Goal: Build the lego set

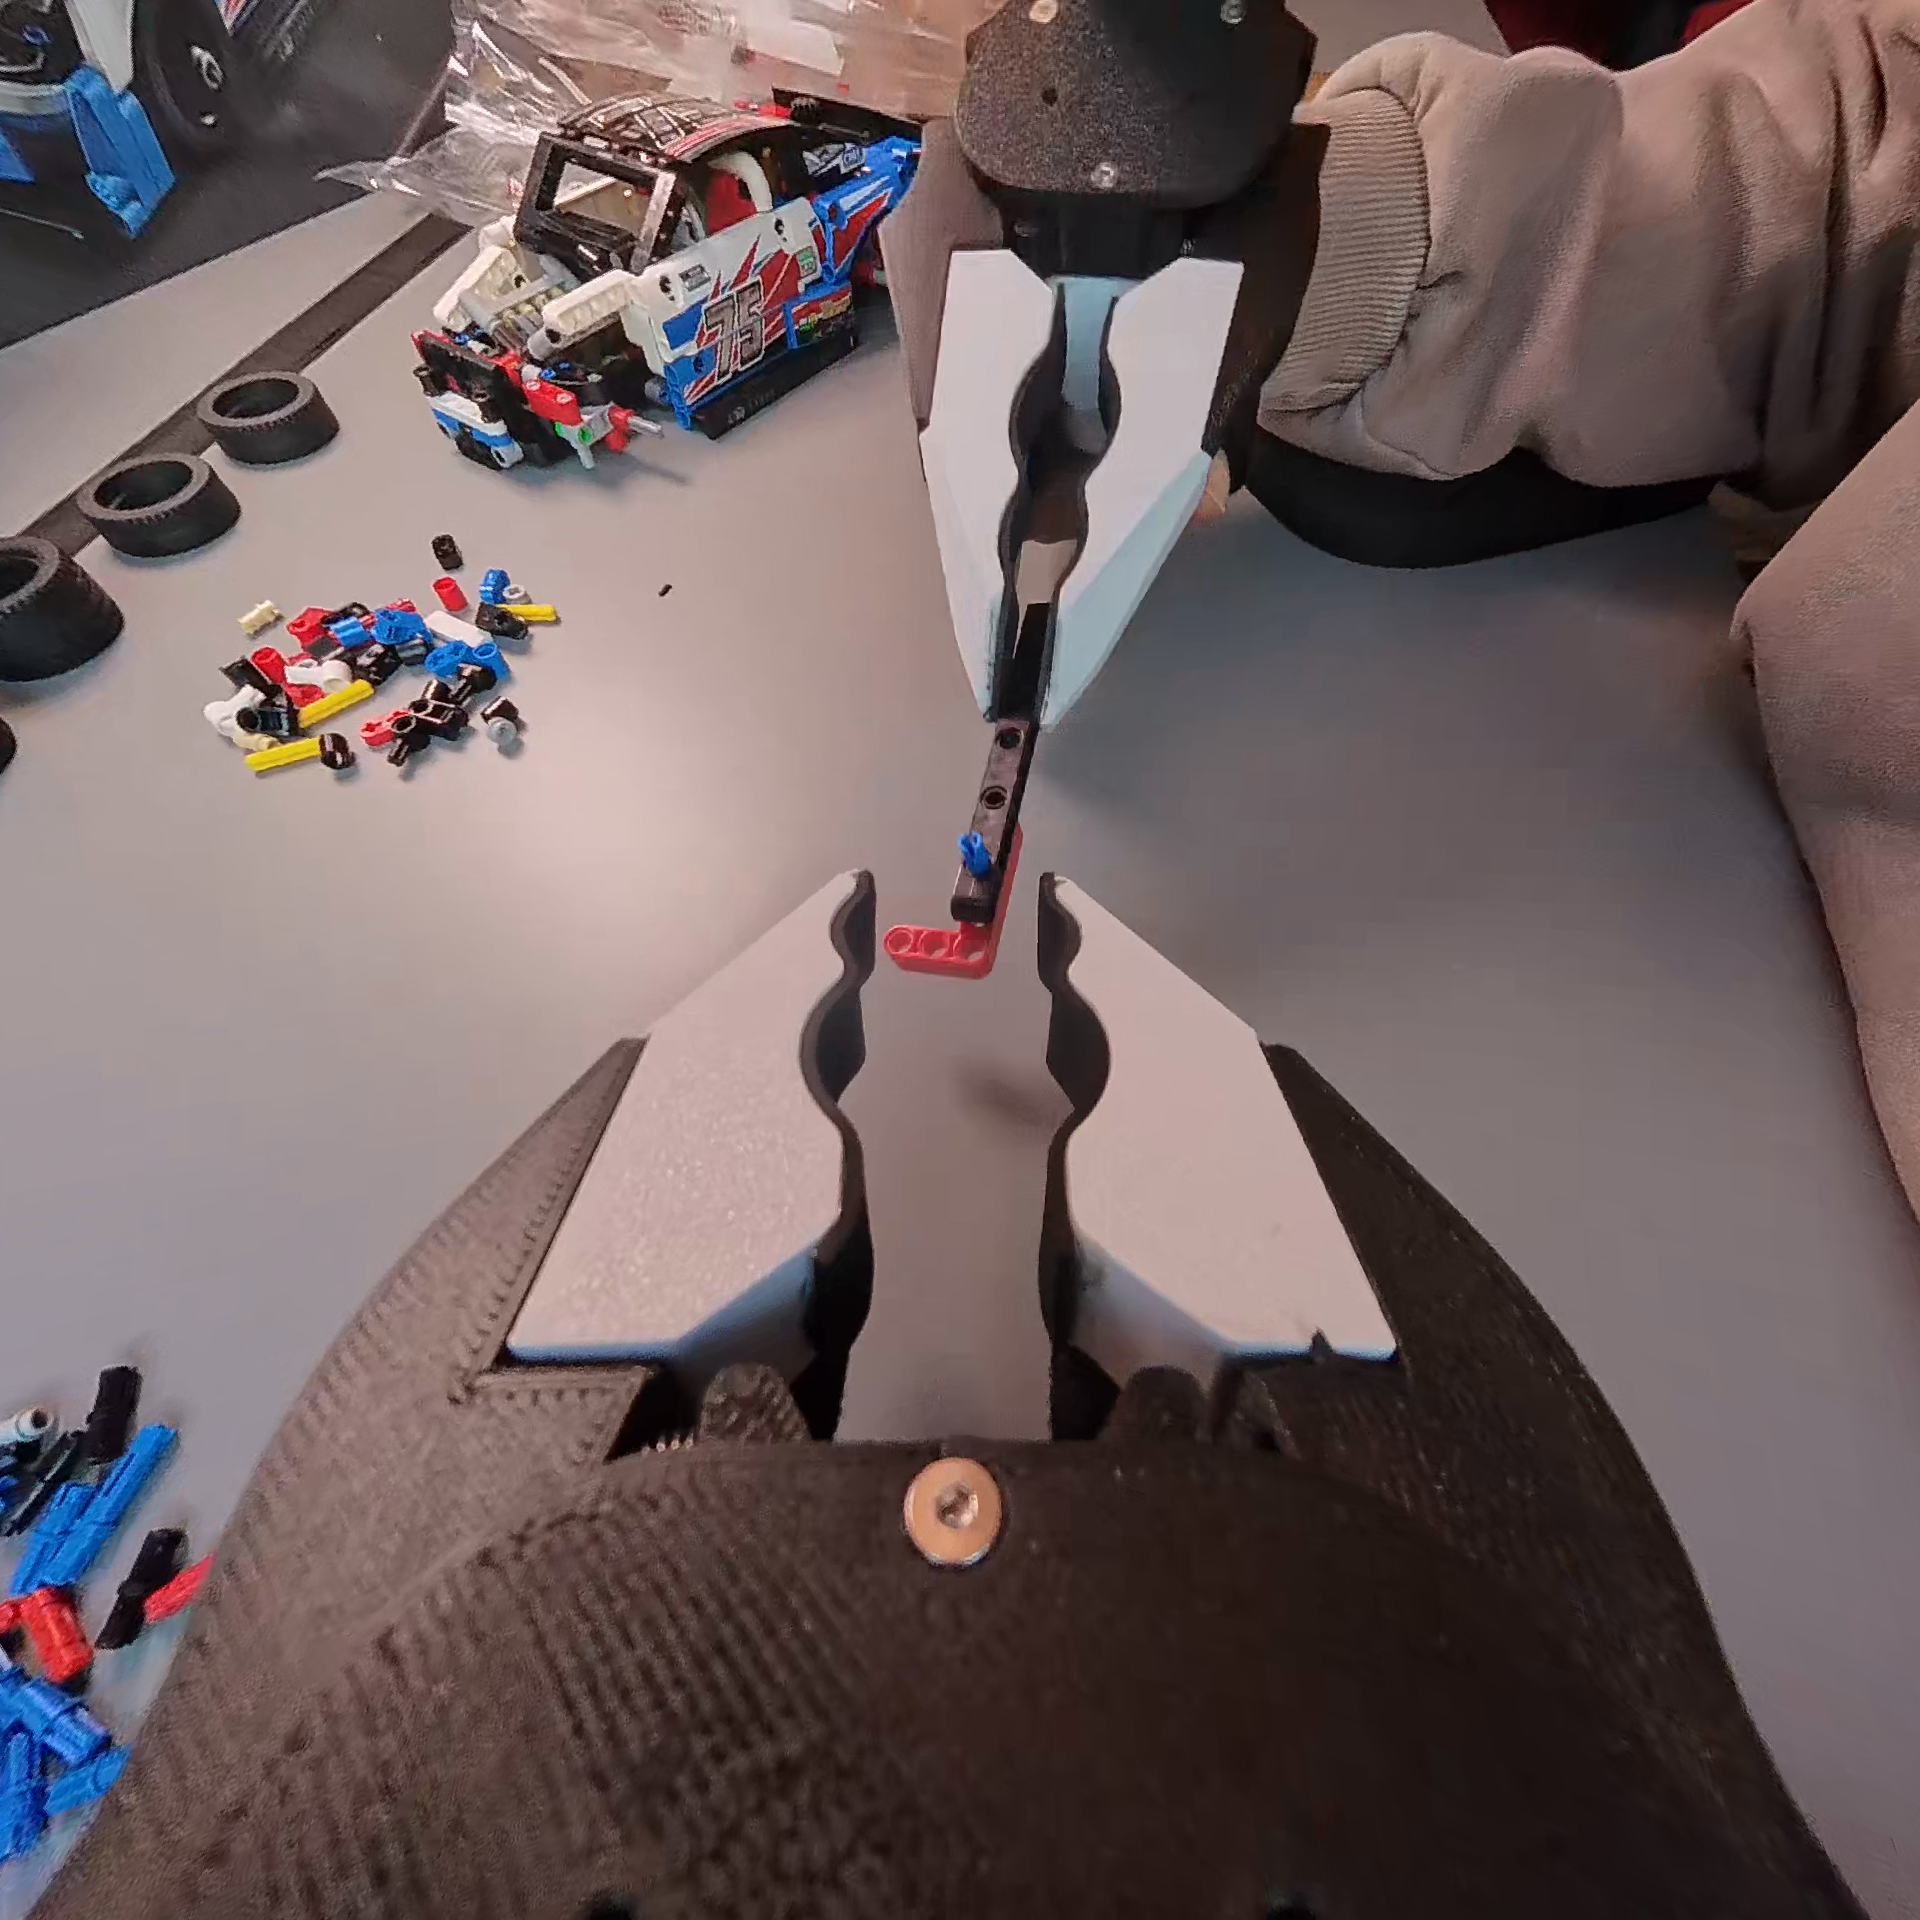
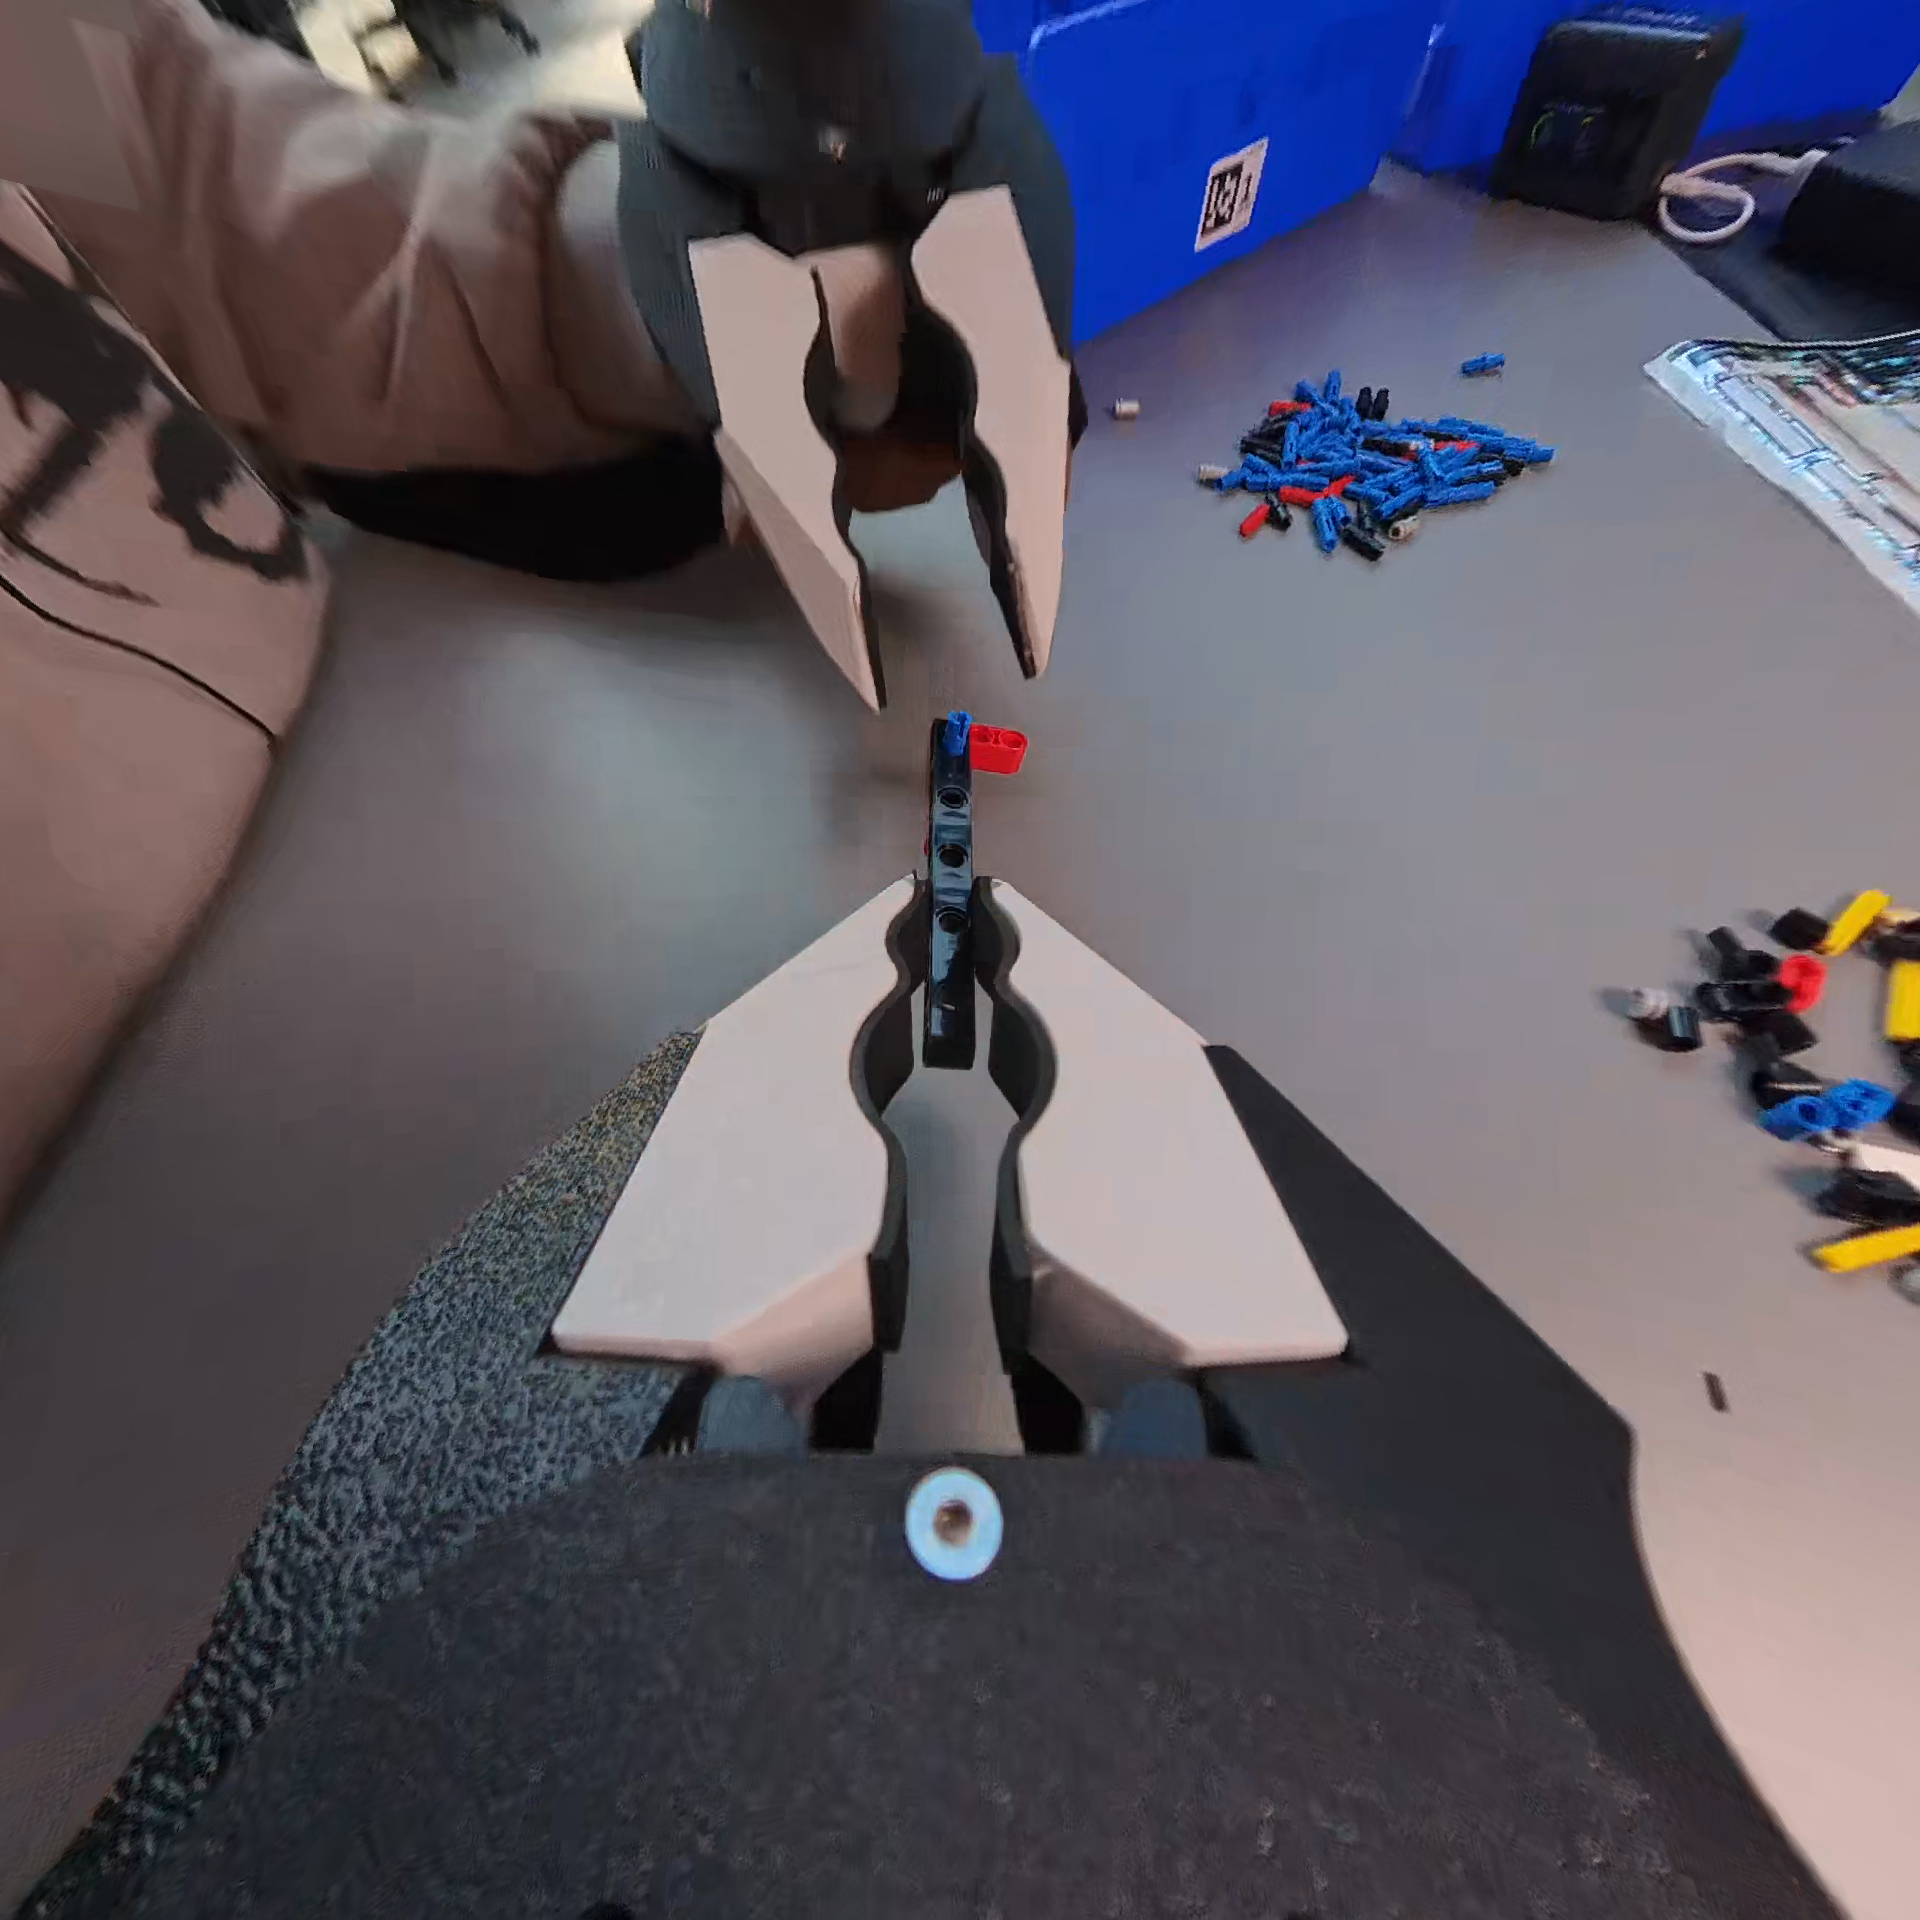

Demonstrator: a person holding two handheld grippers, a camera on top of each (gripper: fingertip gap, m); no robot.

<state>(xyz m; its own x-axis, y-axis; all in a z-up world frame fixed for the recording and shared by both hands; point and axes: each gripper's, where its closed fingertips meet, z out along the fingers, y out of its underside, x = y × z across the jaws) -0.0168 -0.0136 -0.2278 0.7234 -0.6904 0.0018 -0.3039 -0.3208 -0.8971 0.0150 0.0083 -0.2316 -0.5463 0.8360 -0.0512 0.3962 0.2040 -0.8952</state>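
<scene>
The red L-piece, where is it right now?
The red L-piece sits at the far end of the black beam held by the right tool, just ahead of the open left tool.

A grey desk (image 1: 1351, 831) is carrying a partly built race car (image 1: 665, 301), three loose black tyres (image 1: 268, 416) along its left edge, and a scatter of small mixed pieces (image 1: 384, 665). A heap of mostly blue pins (image 2: 1371, 457) is lying near a printed booklet (image 2: 1808, 426).

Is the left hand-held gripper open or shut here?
Open. The left hand-held gripper shows bare table between its fingertips, holding nothing; the red L-shaped piece just beyond them sits on the black beam clamped in the right hand-held gripper.
</scene>
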